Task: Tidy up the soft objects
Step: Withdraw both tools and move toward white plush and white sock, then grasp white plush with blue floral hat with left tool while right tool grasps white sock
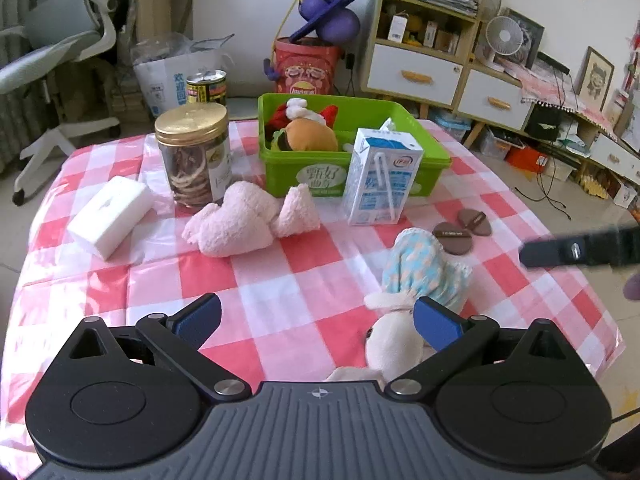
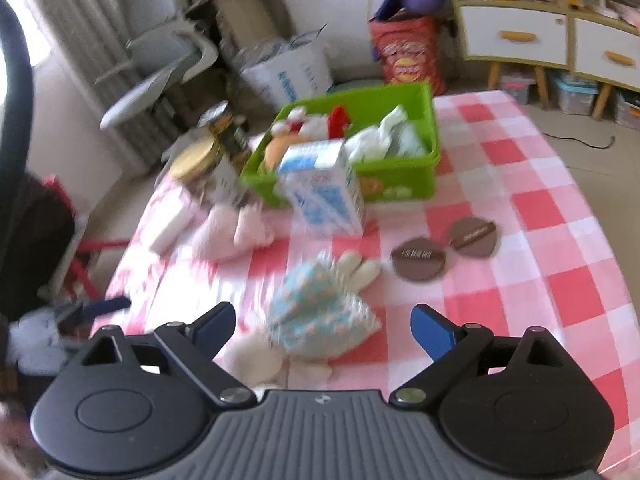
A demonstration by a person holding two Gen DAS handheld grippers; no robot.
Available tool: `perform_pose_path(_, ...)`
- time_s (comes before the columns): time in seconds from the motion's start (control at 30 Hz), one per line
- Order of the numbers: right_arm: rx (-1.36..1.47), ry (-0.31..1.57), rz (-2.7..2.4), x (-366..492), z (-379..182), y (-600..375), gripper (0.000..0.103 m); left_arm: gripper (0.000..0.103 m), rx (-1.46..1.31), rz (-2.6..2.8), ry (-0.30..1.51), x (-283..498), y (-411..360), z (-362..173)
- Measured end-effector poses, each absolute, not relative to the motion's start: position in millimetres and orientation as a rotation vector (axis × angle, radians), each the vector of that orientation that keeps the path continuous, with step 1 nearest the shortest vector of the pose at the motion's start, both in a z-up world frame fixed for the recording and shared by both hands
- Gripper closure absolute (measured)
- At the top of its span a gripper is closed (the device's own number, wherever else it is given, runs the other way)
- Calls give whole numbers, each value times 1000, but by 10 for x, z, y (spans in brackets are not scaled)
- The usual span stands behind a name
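Observation:
A cream plush rabbit in a blue-and-peach checked dress [image 1: 420, 272] lies on the checked tablecloth, also in the right wrist view [image 2: 320, 312]. A pink fluffy soft toy [image 1: 248, 220] [image 2: 232, 232] lies in front of the green basket [image 1: 304, 168] [image 2: 400, 188], which holds a burger plush [image 1: 308, 136], a red-and-white plush and a pale cloth [image 2: 384, 140]. My left gripper [image 1: 318, 322] is open, its right finger over the rabbit's head. My right gripper [image 2: 324, 330] is open above the rabbit. Its finger shows at the left wrist view's right edge.
A milk carton [image 1: 380, 180] [image 2: 324, 196] stands in front of the basket. A gold-lidded jar [image 1: 196, 156], a tin can [image 1: 208, 88] and a white sponge block [image 1: 108, 216] sit at the left. Two brown powder puffs [image 1: 460, 228] [image 2: 444, 248] lie at the right.

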State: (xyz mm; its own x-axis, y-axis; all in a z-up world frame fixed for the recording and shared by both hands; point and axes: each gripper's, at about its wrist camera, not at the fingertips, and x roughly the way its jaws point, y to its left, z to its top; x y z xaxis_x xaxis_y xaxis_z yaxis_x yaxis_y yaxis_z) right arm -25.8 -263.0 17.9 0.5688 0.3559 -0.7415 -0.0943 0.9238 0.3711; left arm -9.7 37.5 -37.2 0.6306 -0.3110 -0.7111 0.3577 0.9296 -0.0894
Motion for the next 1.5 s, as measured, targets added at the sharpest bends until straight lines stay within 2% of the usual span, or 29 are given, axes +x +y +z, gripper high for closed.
perform_pose_path(0.13,213,931,336,-449,11,-2512,32,5,57,-457,723,-191,467,-537)
perform_pose_path(0.57,-106,856,567,-963,-469,-2108,32,5,-50,-553,794,-173,240,-826)
perform_pose_path(0.87,-120,892,527,-905,-712,-1982,32,9,-49,-555,830,-118,-49,-953)
perform_pose_path(1.1,-120,888,482,-869,-718,-2034,33,29,-70,-574,875,-58,-64,-981)
perform_pose_path(1.17,-112,895,485,-861,-713,-2041,36,37,-90,-571,893,-35,-41,-981)
perform_pose_path(1.37,-110,882,496,-874,-681,-2026,55,58,-142,-539,944,32,42,-982)
perform_pose_path(1.47,-101,875,503,-869,-658,-2026,69,59,-179,-528,966,62,84,-977)
perform_pose_path(1.5,-95,875,512,-865,-649,-2028,78,60,-183,-522,968,67,83,-967)
